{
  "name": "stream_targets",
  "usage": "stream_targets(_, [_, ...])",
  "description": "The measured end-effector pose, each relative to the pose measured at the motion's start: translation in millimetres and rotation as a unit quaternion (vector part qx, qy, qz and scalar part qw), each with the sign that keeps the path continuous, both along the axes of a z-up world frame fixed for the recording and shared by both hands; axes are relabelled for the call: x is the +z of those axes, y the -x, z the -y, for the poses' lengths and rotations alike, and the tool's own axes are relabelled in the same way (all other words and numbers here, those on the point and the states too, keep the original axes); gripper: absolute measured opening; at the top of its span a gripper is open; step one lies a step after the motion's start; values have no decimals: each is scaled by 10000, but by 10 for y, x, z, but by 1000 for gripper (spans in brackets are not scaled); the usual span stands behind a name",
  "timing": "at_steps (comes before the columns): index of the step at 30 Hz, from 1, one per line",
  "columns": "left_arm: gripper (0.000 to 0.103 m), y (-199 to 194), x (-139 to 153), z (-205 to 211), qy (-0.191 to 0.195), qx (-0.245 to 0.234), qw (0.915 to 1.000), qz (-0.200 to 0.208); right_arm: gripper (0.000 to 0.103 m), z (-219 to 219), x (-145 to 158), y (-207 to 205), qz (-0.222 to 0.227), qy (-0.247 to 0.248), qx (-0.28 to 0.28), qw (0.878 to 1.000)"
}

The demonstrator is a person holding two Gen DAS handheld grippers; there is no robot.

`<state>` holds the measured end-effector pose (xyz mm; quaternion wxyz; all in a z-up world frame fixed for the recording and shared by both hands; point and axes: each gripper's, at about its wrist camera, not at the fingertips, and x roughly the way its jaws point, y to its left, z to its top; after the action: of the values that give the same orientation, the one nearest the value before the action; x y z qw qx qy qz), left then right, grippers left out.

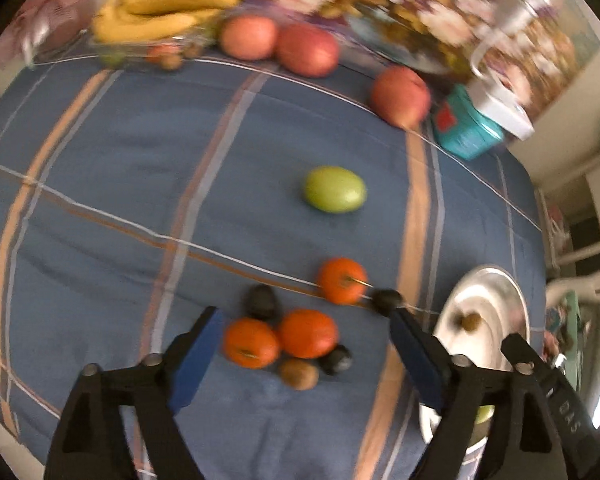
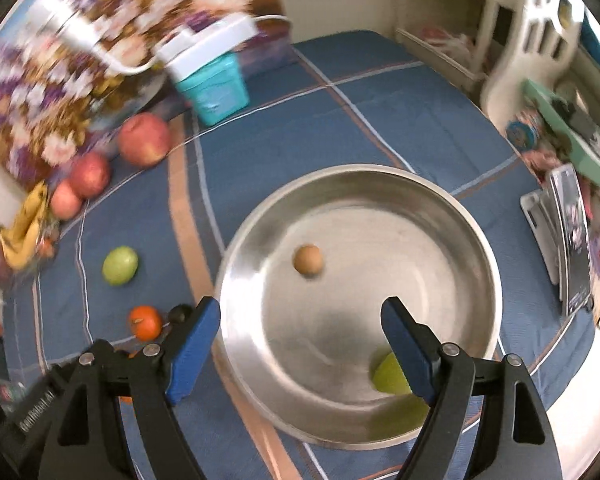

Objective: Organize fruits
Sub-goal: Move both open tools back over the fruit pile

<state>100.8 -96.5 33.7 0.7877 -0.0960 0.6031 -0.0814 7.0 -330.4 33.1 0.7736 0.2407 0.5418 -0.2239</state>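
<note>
My left gripper (image 1: pixel 304 320) is open and empty above a cluster of two oranges (image 1: pixel 280 340), a brown kiwi (image 1: pixel 298 374) and dark small fruits (image 1: pixel 262 300). A third orange (image 1: pixel 342 280) and a green fruit (image 1: pixel 334 189) lie farther out. My right gripper (image 2: pixel 300 320) is open and empty over a steel bowl (image 2: pixel 472 240). The bowl holds a small brown fruit (image 2: pixel 308 261) and a green fruit (image 2: pixel 388 374) partly behind the right finger. The bowl also shows in the left wrist view (image 1: pixel 512 300).
Bananas (image 1: pixel 160 12) and three red apples (image 1: pixel 306 50) lie at the far edge of the blue plaid cloth (image 1: pixel 120 200). A teal box with a white lid (image 2: pixel 212 76) stands by the floral backdrop. A white chair (image 2: pixel 532 40) and clutter sit at the right.
</note>
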Motion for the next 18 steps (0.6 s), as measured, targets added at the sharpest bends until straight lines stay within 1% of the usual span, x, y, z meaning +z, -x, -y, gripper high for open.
stream_targets(1, [100,-10,7,-68,-40,75,10000,30,83,-92,13,-38,27,19,159,9999])
stream_targets(5, [103,-67,92,-333,-268,419,9985,223,83,-381,20,-134,65,-87,586,9982])
stream_targets(10, [103,-140,188,-699,-600,808,9938,470,83,-805,23,-239,-17,-32,1086,9941])
stream_targets(12, [103,-156,209,-847,-620,967,9921,496,83,-969,38,-284,3,-19,1310,9914])
stream_targets(15, [103,-170,225,-1029,-520,1192,9902,511,83,-1121,46,-329,102,-147,1529,9881])
stream_targets(16, [103,-178,229,-1093,-484,1265,9895,512,86,-1166,46,-348,131,-196,1566,9874])
stream_targets(17, [103,-166,235,-1132,-465,1314,9889,516,94,-1200,45,-352,152,-244,1587,9869])
stream_targets(18, [103,-171,236,-1166,-456,1352,9884,511,95,-1235,44,-352,179,-313,1615,9862])
